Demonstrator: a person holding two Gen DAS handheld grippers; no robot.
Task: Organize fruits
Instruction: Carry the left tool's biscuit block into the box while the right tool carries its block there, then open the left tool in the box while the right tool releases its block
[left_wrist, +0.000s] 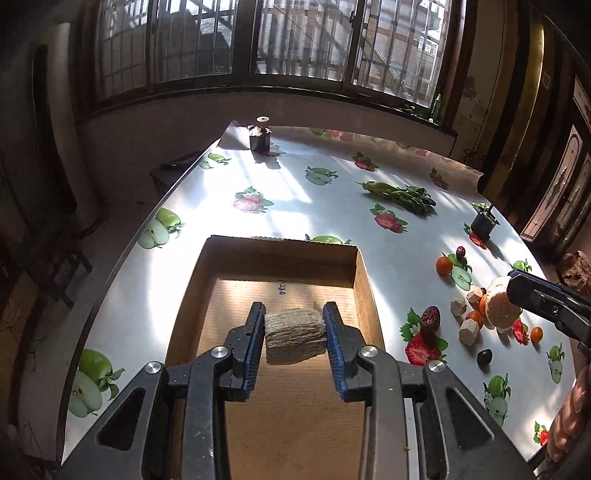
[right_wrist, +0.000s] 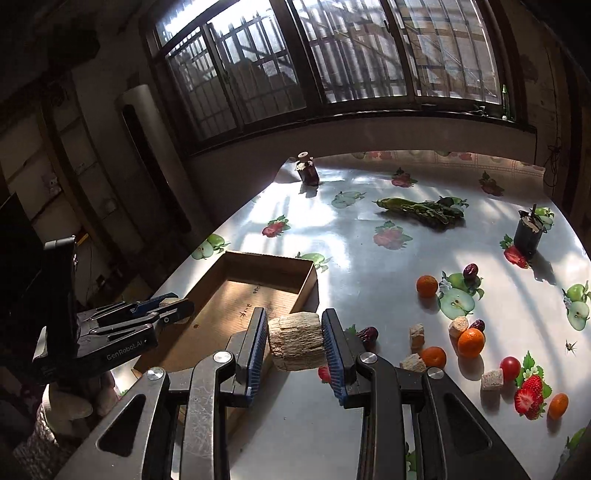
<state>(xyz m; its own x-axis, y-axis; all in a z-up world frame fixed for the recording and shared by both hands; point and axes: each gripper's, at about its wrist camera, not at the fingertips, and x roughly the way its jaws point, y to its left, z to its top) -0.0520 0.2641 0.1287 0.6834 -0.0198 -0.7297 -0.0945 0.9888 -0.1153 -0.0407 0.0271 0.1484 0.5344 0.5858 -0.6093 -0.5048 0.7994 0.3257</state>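
Note:
My left gripper (left_wrist: 294, 338) is shut on a pale fibrous chunk (left_wrist: 295, 336) and holds it over the open cardboard box (left_wrist: 364, 291). My right gripper (right_wrist: 294, 341) is shut on a similar pale chunk (right_wrist: 295, 341), just right of the box (right_wrist: 308, 280). The left gripper shows in the right wrist view (right_wrist: 173, 308), at the box's left rim. Small oranges (right_wrist: 470, 342), dark red dates (right_wrist: 471, 270), a cherry tomato (right_wrist: 510, 366) and several small pale chunks (right_wrist: 416, 335) lie scattered on the table to the right.
The table wears a glossy fruit-print cloth (right_wrist: 369, 258). A bunch of green vegetables (right_wrist: 421, 210) lies at the back. A black cup (right_wrist: 528, 230) stands at the right, a dark jar (right_wrist: 308, 171) at the far left corner. Windows stand behind.

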